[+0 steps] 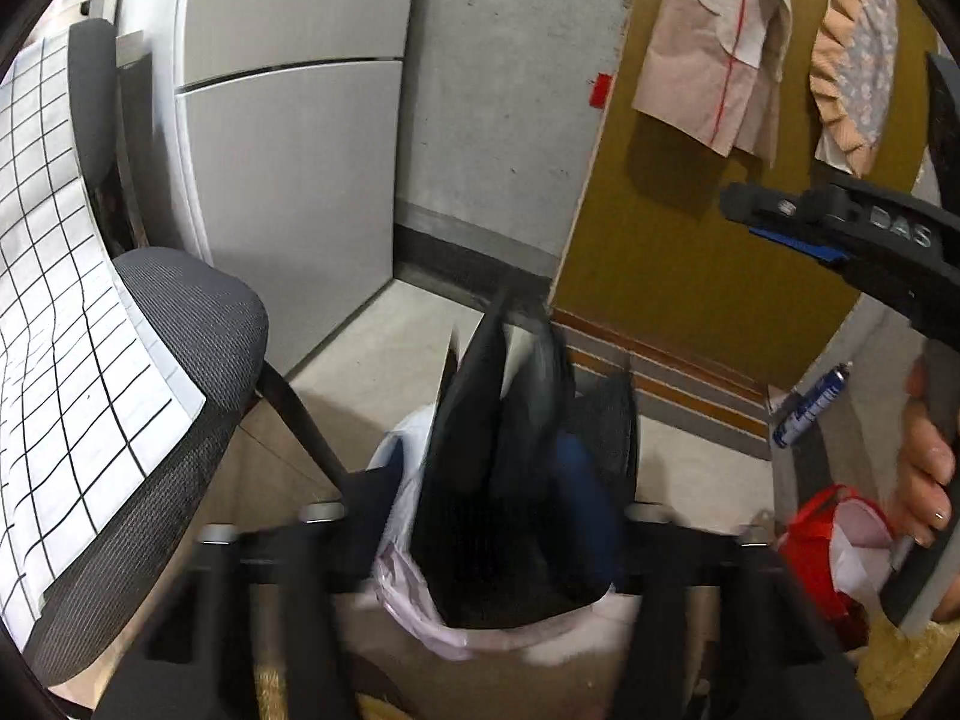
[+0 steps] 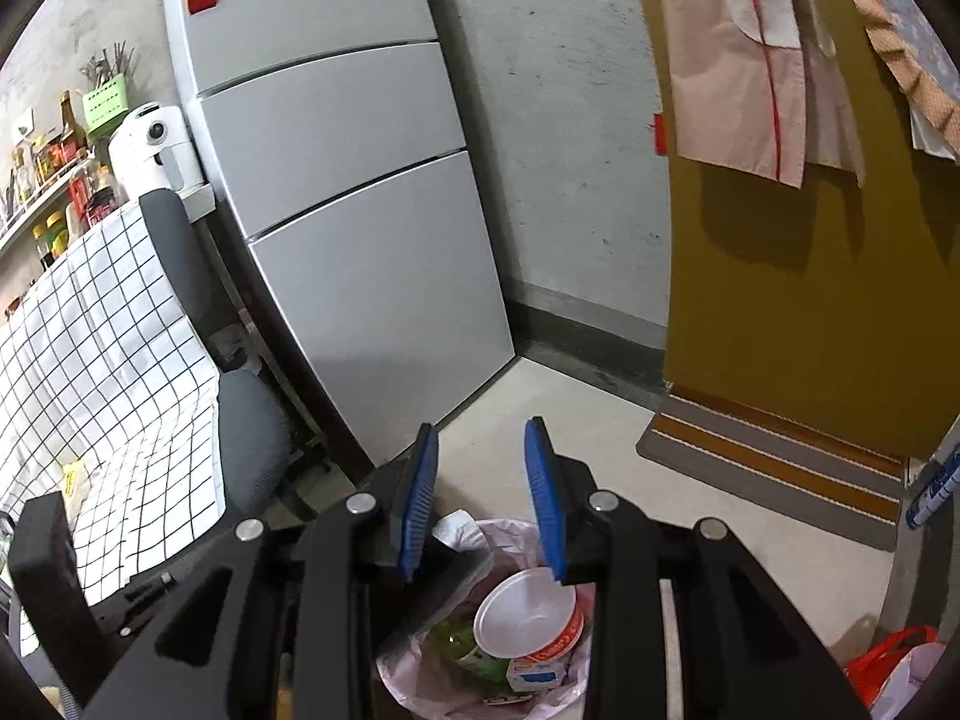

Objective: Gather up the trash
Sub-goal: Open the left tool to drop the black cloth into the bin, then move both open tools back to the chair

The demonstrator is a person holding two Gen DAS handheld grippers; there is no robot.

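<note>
A pale plastic trash bag stands open on the floor under my left gripper. That gripper is badly blurred, its dark fingers look spread apart above the bag's mouth, and I cannot make out anything between them. In the right wrist view the trash bag holds a white bowl with a red rim, a green wrapper and a small carton. My right gripper hangs above it, blue pads apart with nothing between them. The right gripper and the hand holding it also show at the right edge of the left wrist view.
A grey office chair draped with a checked cloth stands left of the bag. Behind it is a grey fridge. An ochre door with hanging clothes and a striped mat lie to the right. A red bag sits lower right, by a blue can.
</note>
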